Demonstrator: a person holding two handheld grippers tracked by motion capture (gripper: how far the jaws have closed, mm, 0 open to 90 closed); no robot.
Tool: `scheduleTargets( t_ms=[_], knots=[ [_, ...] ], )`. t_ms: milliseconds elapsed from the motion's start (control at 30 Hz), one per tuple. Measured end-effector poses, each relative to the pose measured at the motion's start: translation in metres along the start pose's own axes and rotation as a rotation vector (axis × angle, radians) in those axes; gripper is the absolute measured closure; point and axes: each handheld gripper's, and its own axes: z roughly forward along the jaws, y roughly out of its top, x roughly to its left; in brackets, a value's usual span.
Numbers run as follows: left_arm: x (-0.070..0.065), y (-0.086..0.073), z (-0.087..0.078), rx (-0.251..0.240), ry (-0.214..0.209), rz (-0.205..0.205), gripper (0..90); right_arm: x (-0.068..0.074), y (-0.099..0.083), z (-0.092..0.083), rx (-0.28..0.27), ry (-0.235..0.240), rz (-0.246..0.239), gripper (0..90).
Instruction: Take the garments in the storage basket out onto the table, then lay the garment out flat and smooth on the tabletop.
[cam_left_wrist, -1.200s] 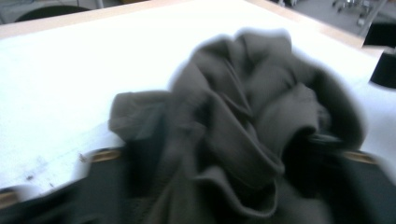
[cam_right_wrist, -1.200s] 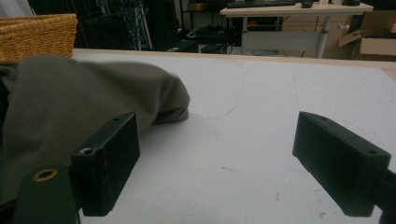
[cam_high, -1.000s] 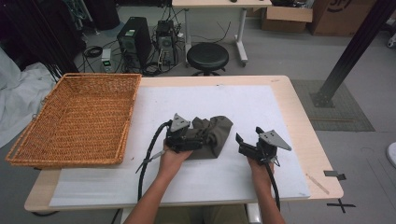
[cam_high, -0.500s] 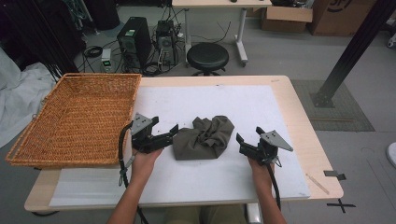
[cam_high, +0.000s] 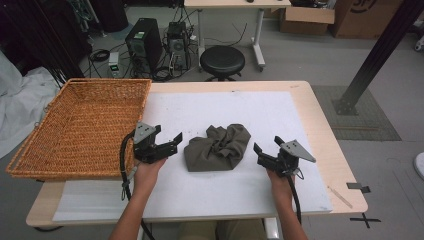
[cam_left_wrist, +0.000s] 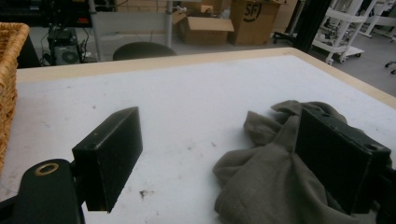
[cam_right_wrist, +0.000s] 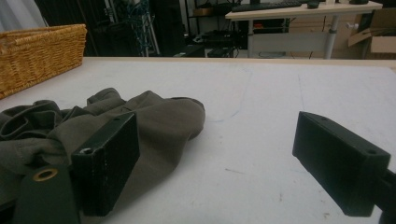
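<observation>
Where crumpled, cloth (cam_high: 217, 147) lacks clear long axis.

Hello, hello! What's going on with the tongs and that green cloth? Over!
Left tongs open, beside cloth. Right tongs open, other side. Crumpled cloth loose on table, ungripped. Nothing in between.

Table (cam_high: 320, 115) — white sheet (cam_high: 280, 120), basket (cam_high: 80, 130), cloth (cam_high: 217, 147)
</observation>
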Motion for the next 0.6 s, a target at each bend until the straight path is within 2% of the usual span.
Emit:
scheduleTargets(
  t_ms=[167,267,333,367,400,433,467,500,533,567,600],
  knots=[
    [-0.005,0.002,0.007,0.005,-0.016,0.005,16.1,-0.002,0.003,-0.013,0.014,0.018,-0.004,15.3],
    [-0.010,0.002,0.013,0.012,-0.022,0.015,16.2,0.003,0.011,-0.014,0.077,0.086,0.021,30.4],
    [-0.014,0.003,0.018,0.015,-0.038,0.016,16.6,0.013,0.015,-0.009,0.111,0.155,0.041,35.1],
    [-0.014,0.003,0.018,0.015,-0.038,0.016,16.9,0.013,0.015,-0.009,0.111,0.155,0.041,35.1],
    [-0.017,0.003,0.021,0.016,-0.046,0.012,17.4,0.028,0.018,0.000,0.150,0.208,0.031,36.5],
    [-0.017,0.003,0.021,0.016,-0.046,0.012,18.0,0.028,0.018,0.000,0.150,0.208,0.031,36.5],
    [-0.018,0.003,0.022,0.017,-0.051,0.009,18.5,0.045,0.017,0.013,0.179,0.250,0.007,38.6],
    [-0.020,0.002,0.023,0.019,-0.057,0.006,18.8,0.054,0.015,0.020,0.195,0.264,-0.014,43.0],
    [-0.021,0.002,0.025,0.022,-0.062,0.007,19.3,0.061,0.013,0.028,0.225,0.272,-0.043,52.0],
    [-0.024,0.002,0.027,0.028,-0.070,0.012,19.9,0.067,0.010,0.036,0.265,0.259,-0.075,58.8],
    [-0.025,0.002,0.028,0.032,-0.072,0.012,20.1,0.070,0.008,0.042,0.295,0.242,-0.083,63.7]
  ],
)
